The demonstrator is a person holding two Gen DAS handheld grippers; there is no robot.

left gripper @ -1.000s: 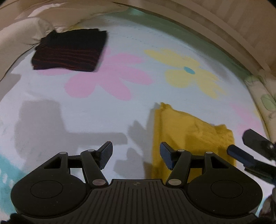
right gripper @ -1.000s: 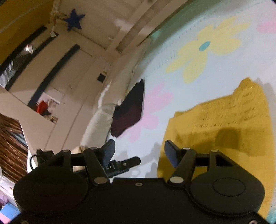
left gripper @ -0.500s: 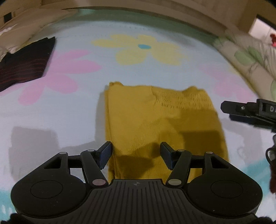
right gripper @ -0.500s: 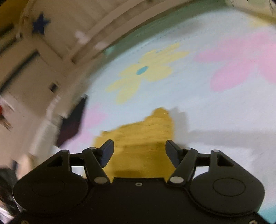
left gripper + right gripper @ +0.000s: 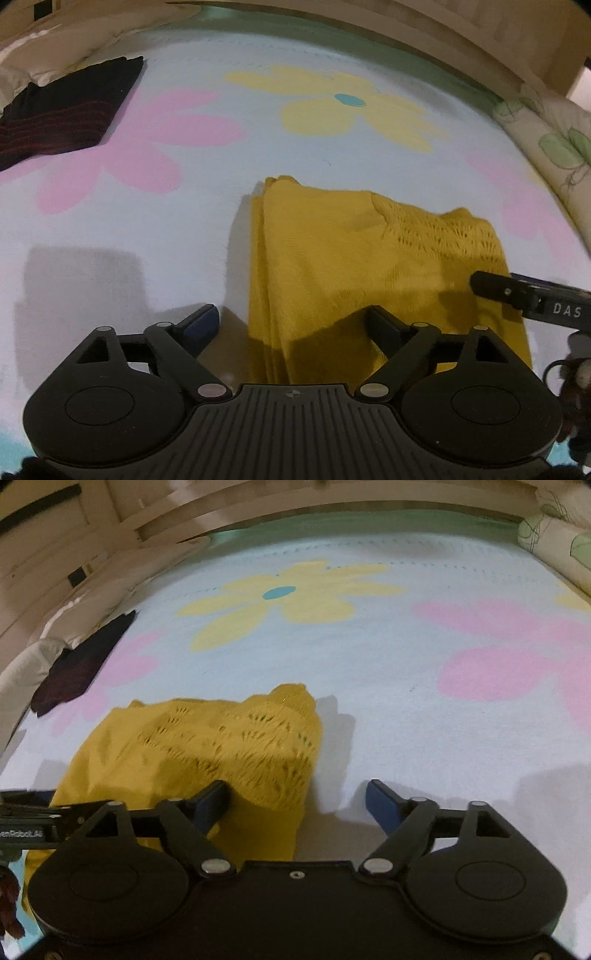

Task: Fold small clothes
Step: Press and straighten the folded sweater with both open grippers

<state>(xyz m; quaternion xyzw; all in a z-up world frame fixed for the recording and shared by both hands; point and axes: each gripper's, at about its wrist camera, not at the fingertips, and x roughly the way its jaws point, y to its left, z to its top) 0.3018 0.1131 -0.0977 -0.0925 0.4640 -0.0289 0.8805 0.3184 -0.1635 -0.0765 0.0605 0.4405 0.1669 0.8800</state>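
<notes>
A yellow knit garment lies folded on the flowered bed sheet; it also shows in the right wrist view. My left gripper is open and empty, low over the garment's near left edge, one finger on each side of that edge. My right gripper is open and empty, straddling the garment's near right edge. The right gripper's finger shows at the right in the left wrist view.
A folded dark striped garment lies at the far left of the sheet, also in the right wrist view. A floral pillow lies at the right edge. A wooden bed frame runs along the back.
Both grippers have swung toward the yellow garment and come down to its near edge, left at its left side, right at its right side. Both stayed open.
</notes>
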